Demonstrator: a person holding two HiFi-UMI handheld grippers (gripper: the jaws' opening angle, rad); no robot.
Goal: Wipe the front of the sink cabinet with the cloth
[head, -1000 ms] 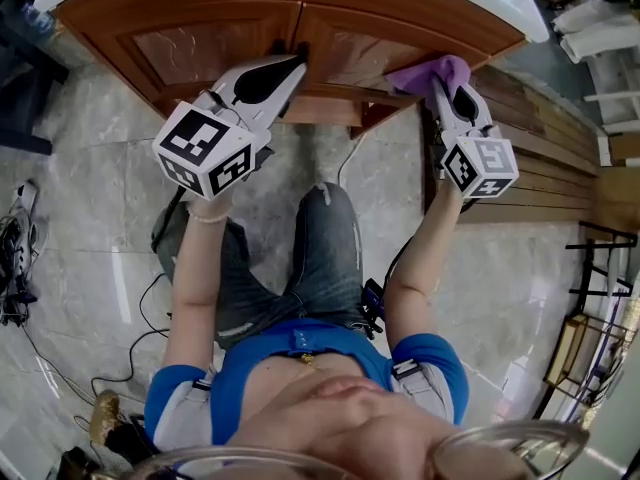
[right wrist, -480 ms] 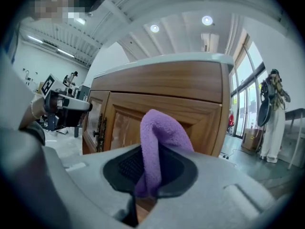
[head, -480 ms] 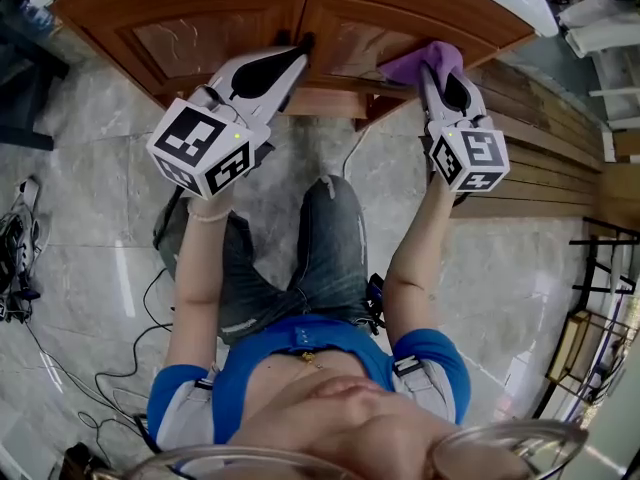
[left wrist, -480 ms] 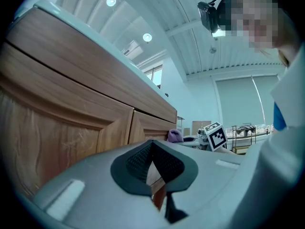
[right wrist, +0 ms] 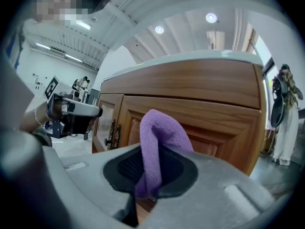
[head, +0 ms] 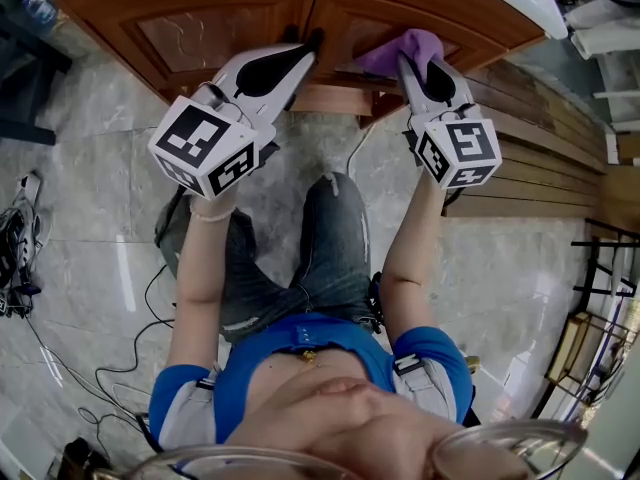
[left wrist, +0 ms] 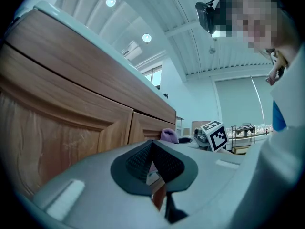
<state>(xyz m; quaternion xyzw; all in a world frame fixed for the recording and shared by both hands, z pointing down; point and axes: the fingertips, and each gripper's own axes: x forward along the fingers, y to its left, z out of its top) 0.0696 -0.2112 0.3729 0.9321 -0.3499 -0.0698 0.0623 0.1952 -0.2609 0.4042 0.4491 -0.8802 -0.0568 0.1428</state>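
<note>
Hold the soft, light, floppy cloth (right wrist: pixel 155 140) by its bunched fold, as pinched now in the right claw (right wrist: pixel 151 175) up by the right door (right wrist: pixel 209 123) of the sink cabinet (head: pixel 215 30), with the left claw (left wrist: pixel 151 165) pressed together on nothing near where the doors meet.

We're on a glossy grey marble-look tile floor (head: pixel 90 228) here, with a tangle of cables (head: pixel 18 258) off to the left and wooden planks (head: pixel 545 168) on the right, near a black wire rack (head: pixel 595 338). Overhead we've got a pale ceiling (left wrist: pixel 200 46) with round recessed lights (left wrist: pixel 110 2), plus a window (left wrist: pixel 155 75) further back.
</note>
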